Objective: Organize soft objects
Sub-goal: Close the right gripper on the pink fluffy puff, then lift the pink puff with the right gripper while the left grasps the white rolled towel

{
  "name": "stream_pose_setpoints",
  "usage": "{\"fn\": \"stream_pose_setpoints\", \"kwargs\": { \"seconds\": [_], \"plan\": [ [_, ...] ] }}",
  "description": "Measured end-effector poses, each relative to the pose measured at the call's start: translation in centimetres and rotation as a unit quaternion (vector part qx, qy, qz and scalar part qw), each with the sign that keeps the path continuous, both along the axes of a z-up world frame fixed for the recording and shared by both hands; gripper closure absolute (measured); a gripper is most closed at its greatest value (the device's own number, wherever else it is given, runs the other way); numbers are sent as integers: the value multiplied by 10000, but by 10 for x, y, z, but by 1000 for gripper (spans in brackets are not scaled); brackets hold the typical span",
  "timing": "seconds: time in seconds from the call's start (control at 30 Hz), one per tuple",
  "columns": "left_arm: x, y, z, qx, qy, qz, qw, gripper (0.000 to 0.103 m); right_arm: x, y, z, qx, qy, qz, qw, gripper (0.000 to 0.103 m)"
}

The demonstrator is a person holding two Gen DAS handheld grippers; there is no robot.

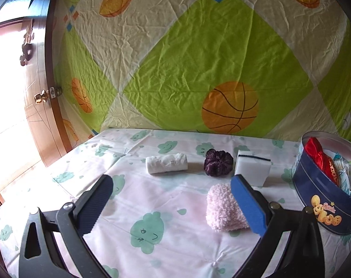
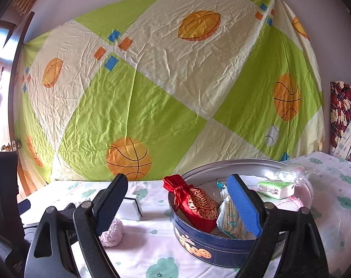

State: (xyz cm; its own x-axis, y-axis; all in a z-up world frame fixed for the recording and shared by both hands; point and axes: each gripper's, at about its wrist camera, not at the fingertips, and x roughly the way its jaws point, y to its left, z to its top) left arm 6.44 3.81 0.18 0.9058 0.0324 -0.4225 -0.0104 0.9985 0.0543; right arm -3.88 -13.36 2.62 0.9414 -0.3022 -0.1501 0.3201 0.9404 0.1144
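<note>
On the cloud-print tablecloth [image 1: 152, 199] lie a white rolled cloth [image 1: 166, 163], a dark purple scrunchie [image 1: 218, 162], a white sponge block [image 1: 253, 168] and a fluffy pink sock [image 1: 222, 208]. My left gripper [image 1: 173, 206] is open and low over the table, its blue finger just right of the pink sock. My right gripper [image 2: 182, 205] is open in front of the round blue tin [image 2: 210, 247]. The tin holds a red pouch [image 2: 196, 202], cotton swabs [image 2: 231, 215] and a tissue pack [image 2: 276, 188]. The pink sock [image 2: 111, 232] and the sponge block [image 2: 131, 209] show behind its left finger.
A green and cream sheet with ball prints [image 1: 198, 58] hangs behind the table. A wooden door with a brass knob [image 1: 42, 97] stands at the left. A dark device [image 2: 1, 185] sits at the left edge of the right wrist view. Patterned bedding [image 2: 344, 120] is piled far right.
</note>
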Motion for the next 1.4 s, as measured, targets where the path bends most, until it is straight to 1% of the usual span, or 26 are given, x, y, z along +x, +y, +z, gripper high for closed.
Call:
{"fn": "stream_pose_setpoints", "kwargs": {
  "seconds": [0.17, 0.3, 0.5, 0.6, 0.67, 0.73, 0.83, 0.93, 1.03, 1.07, 1.1, 1.13, 1.2, 1.33, 1.37, 1.4],
  "plan": [
    [11, 21, -2, 29, 43, 213, 9998, 0, 10, 9, -2, 89, 121, 124, 9998, 14],
    [21, 40, -3, 50, 109, 485, 9988, 0, 21, 20, -5, 158, 286, 292, 9990, 14],
    [43, 69, -9, 97, 317, 974, 9947, 0, 47, 40, -12, 60, 835, 605, 9947, 14],
    [57, 76, -12, 200, 446, 1158, 9921, 0, 57, 49, -15, 81, 994, 791, 9919, 14],
    [67, 80, -14, 264, 535, 1239, 9905, 0, 67, 55, -17, 72, 1189, 882, 9890, 14],
    [76, 85, -17, 231, 716, 1261, 9892, 0, 81, 62, -21, 65, 1452, 1009, 9842, 14],
    [84, 92, -24, 39, 1000, 1185, 9879, 0, 102, 72, -28, 93, 1891, 1194, 9746, 14],
    [88, 99, -28, -161, 1167, 1189, 9859, 0, 128, 79, -41, 178, 2480, 1306, 9598, 14],
    [90, 103, -31, -277, 1267, 1187, 9844, 0, 149, 85, -54, 240, 2981, 1339, 9448, 14],
    [91, 103, -32, -295, 1292, 1174, 9842, 0, 154, 87, -58, 238, 3128, 1362, 9397, 16],
    [92, 103, -33, -307, 1323, 1151, 9840, 0, 159, 89, -63, 237, 3271, 1424, 9339, 21],
    [93, 103, -34, -312, 1356, 1129, 9838, 0, 162, 90, -67, 263, 3392, 1504, 9282, 30],
    [94, 103, -34, -326, 1397, 1074, 9838, 0, 166, 87, -72, 371, 3492, 1574, 9230, 39],
    [95, 102, -35, -379, 1427, 900, 9849, 0, 162, 80, -69, 618, 3309, 1762, 9250, 64],
    [96, 102, -35, -402, 1442, 829, 9853, 0, 161, 80, -68, 648, 3265, 1844, 9248, 68],
    [97, 101, -36, -418, 1457, 756, 9855, 0, 157, 78, -65, 716, 3111, 1945, 9275, 74]
  ]
}}
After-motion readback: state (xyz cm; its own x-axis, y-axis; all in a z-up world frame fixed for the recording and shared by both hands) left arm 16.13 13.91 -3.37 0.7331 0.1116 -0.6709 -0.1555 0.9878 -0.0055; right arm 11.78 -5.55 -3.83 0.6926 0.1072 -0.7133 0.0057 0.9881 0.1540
